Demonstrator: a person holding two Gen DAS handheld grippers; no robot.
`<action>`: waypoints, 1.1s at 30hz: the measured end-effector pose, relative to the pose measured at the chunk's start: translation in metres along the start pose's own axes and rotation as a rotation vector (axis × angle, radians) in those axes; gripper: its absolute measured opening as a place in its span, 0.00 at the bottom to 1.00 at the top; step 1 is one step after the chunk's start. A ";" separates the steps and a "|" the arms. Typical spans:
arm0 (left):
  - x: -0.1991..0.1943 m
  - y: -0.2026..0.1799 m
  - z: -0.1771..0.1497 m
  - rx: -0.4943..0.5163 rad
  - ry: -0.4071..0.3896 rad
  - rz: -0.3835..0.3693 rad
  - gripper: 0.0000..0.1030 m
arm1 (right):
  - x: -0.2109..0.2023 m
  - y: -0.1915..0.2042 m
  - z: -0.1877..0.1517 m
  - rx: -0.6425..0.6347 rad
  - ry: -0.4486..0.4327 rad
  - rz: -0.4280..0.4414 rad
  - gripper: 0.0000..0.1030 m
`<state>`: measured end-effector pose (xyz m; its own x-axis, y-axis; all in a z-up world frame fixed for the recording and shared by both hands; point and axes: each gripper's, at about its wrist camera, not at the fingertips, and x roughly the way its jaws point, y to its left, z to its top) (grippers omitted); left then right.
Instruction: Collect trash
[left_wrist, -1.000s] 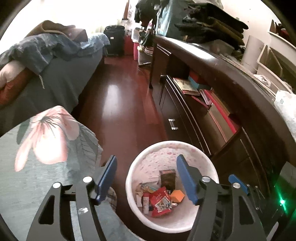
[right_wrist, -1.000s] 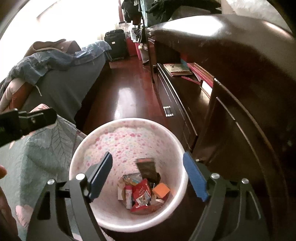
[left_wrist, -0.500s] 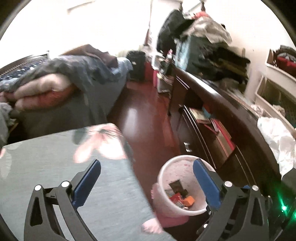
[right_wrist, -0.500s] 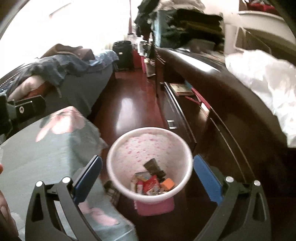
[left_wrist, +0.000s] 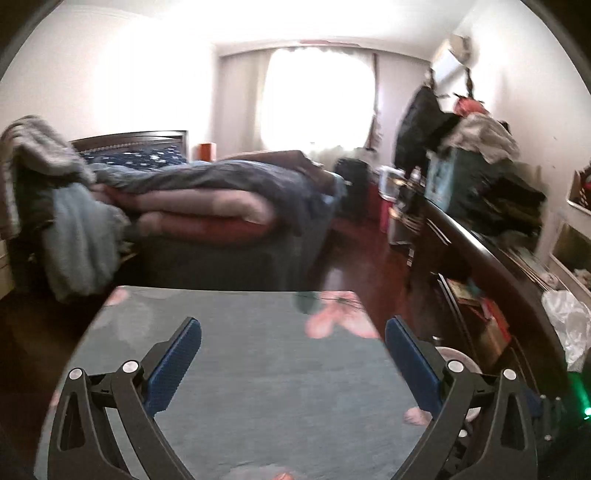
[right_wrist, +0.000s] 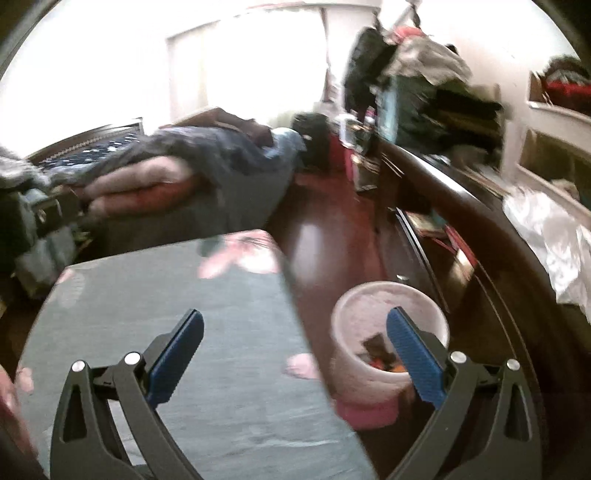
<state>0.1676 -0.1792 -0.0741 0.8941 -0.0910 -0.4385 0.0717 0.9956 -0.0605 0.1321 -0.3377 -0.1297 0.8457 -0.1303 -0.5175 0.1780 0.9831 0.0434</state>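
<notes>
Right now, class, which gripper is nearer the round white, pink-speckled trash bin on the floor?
Right. The right gripper has the trash bin beside its right finger; the left gripper sees only its rim.

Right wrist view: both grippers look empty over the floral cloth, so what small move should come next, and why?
Probably sweep both across for more trash: the right gripper and left gripper stand open and empty, no litter shows on the grey-green floral cloth, and the pink-speckled white bin already holds wrappers.

Glossy dark wood floor (right_wrist: 325, 236); matt floral cloth tabletop (right_wrist: 184, 295).
</notes>
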 end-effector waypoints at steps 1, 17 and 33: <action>-0.008 0.012 0.000 -0.012 -0.009 0.012 0.96 | -0.008 0.010 0.001 -0.012 -0.014 0.013 0.97; -0.123 0.113 -0.009 -0.072 -0.155 0.179 0.96 | -0.115 0.105 0.000 -0.129 -0.164 0.162 0.97; -0.206 0.143 -0.012 -0.123 -0.249 0.208 0.96 | -0.199 0.123 0.001 -0.153 -0.279 0.148 0.97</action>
<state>-0.0117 -0.0178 -0.0032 0.9656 0.1372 -0.2210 -0.1639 0.9806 -0.1073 -0.0137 -0.1913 -0.0204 0.9655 0.0060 -0.2604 -0.0167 0.9991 -0.0389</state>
